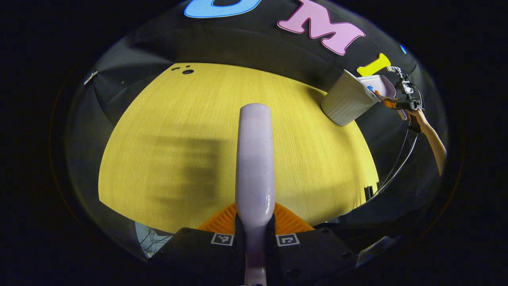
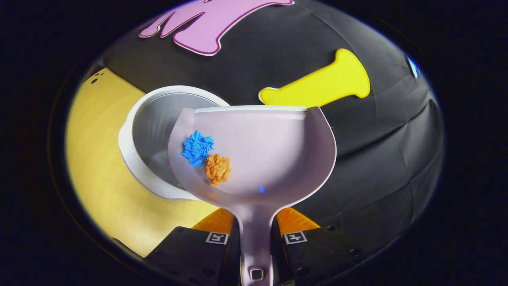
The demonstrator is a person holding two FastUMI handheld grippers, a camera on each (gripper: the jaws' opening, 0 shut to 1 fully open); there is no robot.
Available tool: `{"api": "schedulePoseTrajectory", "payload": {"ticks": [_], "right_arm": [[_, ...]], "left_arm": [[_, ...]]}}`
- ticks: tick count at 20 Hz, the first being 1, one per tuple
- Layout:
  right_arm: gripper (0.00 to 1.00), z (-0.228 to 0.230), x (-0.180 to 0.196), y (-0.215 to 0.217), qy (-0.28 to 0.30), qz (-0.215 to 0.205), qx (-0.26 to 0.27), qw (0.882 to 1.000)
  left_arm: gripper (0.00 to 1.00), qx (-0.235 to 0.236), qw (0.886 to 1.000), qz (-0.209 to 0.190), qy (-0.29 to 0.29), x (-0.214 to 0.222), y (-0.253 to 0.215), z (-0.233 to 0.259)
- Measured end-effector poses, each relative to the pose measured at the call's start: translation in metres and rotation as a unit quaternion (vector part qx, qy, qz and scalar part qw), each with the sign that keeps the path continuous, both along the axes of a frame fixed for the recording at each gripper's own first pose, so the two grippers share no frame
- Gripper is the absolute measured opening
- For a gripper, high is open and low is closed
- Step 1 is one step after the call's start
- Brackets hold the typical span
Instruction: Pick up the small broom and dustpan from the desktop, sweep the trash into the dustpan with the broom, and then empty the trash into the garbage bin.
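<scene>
In the left gripper view my left gripper (image 1: pixel 254 232) is shut on the pale lilac broom (image 1: pixel 254 159), which points forward over the yellow table (image 1: pixel 166 131); its bristles are hidden. In the right gripper view my right gripper (image 2: pixel 256 234) is shut on the handle of the lilac dustpan (image 2: pixel 274 155). A blue paper wad (image 2: pixel 197 147) and an orange paper wad (image 2: pixel 218 169) lie in the pan near its left side. The pan is held partly over the white garbage bin (image 2: pixel 139 159). Far right in the left gripper view I see the bin (image 1: pixel 347 101), the dustpan (image 1: pixel 379 85) and the right gripper (image 1: pixel 401 104).
The bin stands at the table's far right corner, close to the black booth wall. A person's forearm (image 1: pixel 432 141) and a cable (image 1: pixel 399 165) hang beyond the table's right edge. Small dark holes (image 1: pixel 187 72) mark the far left of the tabletop.
</scene>
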State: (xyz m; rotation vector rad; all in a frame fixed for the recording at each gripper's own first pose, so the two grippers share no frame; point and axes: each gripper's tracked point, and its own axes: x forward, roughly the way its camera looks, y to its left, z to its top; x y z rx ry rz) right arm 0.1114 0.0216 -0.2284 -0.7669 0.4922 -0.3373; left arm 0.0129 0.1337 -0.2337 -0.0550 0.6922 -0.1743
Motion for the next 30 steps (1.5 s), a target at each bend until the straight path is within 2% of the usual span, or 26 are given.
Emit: {"api": "schedulePoseTrajectory", "payload": {"ticks": [2,4,5,6,9,11,13,16,18,19,20,21,22,23,26,28,30], "right_arm": [[0.36,0.009,-0.002,-0.005,-0.012,0.007,-0.057,0.998],[0.36,0.020,0.001,-0.006,-0.022,0.011,-0.143,0.989],[0.40,0.023,-0.001,-0.002,-0.022,0.015,-0.172,0.985],[0.36,0.028,-0.001,-0.001,-0.018,0.019,-0.194,0.981],[0.36,0.040,0.000,-0.004,-0.016,0.029,-0.258,0.966],[0.39,0.048,-0.007,-0.001,-0.020,0.037,-0.292,0.955],[0.36,0.049,-0.006,-0.005,-0.015,0.048,-0.327,0.944],[0.36,0.060,-0.004,-0.011,-0.003,0.073,-0.392,0.917],[0.36,0.065,-0.005,-0.017,0.001,0.087,-0.414,0.906],[0.39,0.067,-0.005,-0.022,0.005,0.092,-0.424,0.901],[0.32,0.069,-0.003,-0.024,0.010,0.097,-0.438,0.894],[0.36,0.070,-0.003,-0.025,0.015,0.102,-0.452,0.886],[0.36,0.068,-0.005,-0.020,0.017,0.105,-0.456,0.884],[0.39,0.068,-0.006,-0.020,0.018,0.105,-0.450,0.886],[0.36,0.067,-0.006,-0.023,0.024,0.090,-0.411,0.907],[0.33,0.070,-0.010,-0.022,0.020,0.080,-0.373,0.924],[0.36,0.074,-0.015,-0.019,0.012,0.067,-0.321,0.945]], "left_arm": [[0.24,-0.002,1.000,0.006,0.004,-0.003,0.003,-0.001],[0.24,-0.003,1.000,0.012,0.010,-0.006,0.007,-0.003],[0.24,-0.003,1.000,0.015,0.013,-0.007,0.007,-0.005],[0.24,-0.002,1.000,0.017,0.017,-0.009,0.009,-0.006],[0.25,0.006,1.000,0.017,0.023,-0.011,0.011,-0.003],[0.25,0.016,1.000,0.014,0.023,-0.011,0.012,-0.001],[0.25,0.017,1.000,0.012,0.023,-0.010,0.009,0.002],[0.24,0.015,1.000,0.009,0.024,-0.010,0.006,0.002],[0.24,0.016,1.000,0.005,0.027,-0.011,0.003,-0.001],[0.24,0.016,0.999,0.003,0.029,-0.011,0.002,-0.003],[0.24,0.017,0.999,0.001,0.030,-0.012,0.001,-0.004],[0.24,0.017,0.999,-0.002,0.032,-0.012,0.000,-0.006],[0.24,0.017,0.999,-0.003,0.031,-0.013,-0.001,-0.006],[0.24,0.018,0.999,-0.003,0.030,-0.011,-0.001,-0.006],[0.24,0.014,1.000,-0.002,0.024,-0.009,0.000,-0.002],[0.26,0.016,1.000,-0.002,0.021,-0.009,0.001,0.000],[0.24,0.019,1.000,-0.004,0.014,-0.007,0.002,0.003]]}}
